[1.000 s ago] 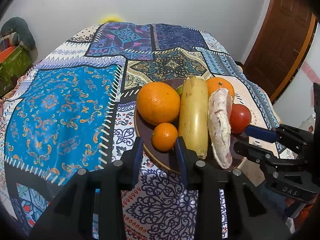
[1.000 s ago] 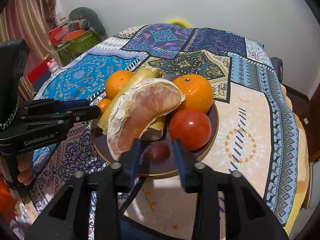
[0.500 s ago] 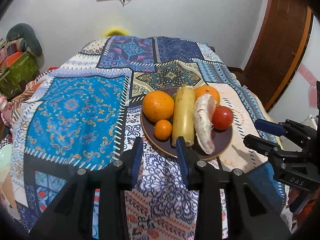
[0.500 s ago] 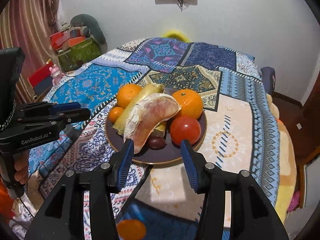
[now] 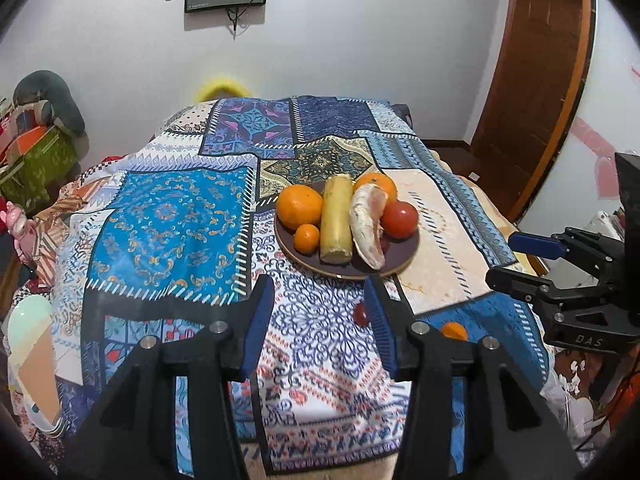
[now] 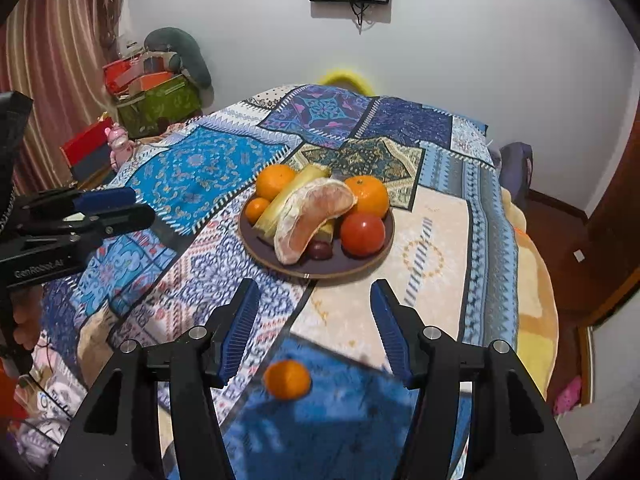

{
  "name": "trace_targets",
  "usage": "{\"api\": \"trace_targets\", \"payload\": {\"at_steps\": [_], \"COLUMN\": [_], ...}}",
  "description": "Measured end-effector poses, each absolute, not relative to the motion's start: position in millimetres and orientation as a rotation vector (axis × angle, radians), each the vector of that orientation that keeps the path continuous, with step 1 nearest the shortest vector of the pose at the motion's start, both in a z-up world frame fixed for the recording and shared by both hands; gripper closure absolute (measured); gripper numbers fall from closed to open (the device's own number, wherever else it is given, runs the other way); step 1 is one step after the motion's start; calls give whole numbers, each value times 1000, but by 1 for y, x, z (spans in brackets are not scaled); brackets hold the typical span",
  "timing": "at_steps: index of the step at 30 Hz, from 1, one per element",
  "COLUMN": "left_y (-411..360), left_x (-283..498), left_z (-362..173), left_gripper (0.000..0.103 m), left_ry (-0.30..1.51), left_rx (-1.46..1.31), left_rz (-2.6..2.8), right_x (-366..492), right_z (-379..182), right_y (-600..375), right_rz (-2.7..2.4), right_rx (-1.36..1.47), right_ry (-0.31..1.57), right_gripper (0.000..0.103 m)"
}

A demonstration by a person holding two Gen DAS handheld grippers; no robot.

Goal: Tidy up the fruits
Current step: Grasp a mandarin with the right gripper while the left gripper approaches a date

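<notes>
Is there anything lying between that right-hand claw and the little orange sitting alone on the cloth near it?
Nothing visible. The right gripper is open, and the loose small orange lies on the patterned cloth just below and between its fingers, with only bare cloth around it. The plate of fruit sits farther back.

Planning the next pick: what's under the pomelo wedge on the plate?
Under the pomelo wedge, a dark grape and a yellow stalk peek out on the plate; anything else beneath is hidden.
</notes>
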State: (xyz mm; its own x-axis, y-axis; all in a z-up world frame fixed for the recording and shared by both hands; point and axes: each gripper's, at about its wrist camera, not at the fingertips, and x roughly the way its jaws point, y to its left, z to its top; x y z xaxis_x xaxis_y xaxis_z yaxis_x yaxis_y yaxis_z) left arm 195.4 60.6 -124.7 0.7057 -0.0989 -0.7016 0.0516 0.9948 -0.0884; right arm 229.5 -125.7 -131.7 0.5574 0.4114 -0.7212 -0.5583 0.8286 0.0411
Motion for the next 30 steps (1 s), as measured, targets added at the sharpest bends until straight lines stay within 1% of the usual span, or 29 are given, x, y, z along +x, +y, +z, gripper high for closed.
{"api": "trace_targets", "payload": {"at_steps": [2, 5, 8, 9, 19, 24, 28, 30], "left_y": [59, 56, 55, 55, 54, 54, 54, 54], "left_x": [190, 182, 176, 175, 170, 171, 177, 181], "left_z": [-125, -127, -130, -131, -160, -169, -174, -177], "left_gripper": [49, 47, 38, 37, 36, 36, 36, 36], "left_ry": [797, 810, 824, 828, 930, 953, 964, 971], "left_rx": [-62, -55, -55, -57, -58, -59, -62, -69], "left_rz": [-90, -94, -93, -91, -93, -94, -89, -89], "right_x": [223, 216, 210, 208, 210, 217, 222, 223], "right_z": [-133, -138, -147, -151, -185, -200, -209, -211], "right_y": [-127, -128, -129, -128, -117, -116, -115, -114], "right_rz": [579, 593, 602, 607, 647, 642, 644, 633], "right_rx": [-196, -187, -183, -183, -206, -178, -176, -185], "right_ry": [804, 829, 862, 877, 990, 1046, 1078, 1072], "right_gripper": [48, 48, 48, 48, 48, 49, 59, 62]}}
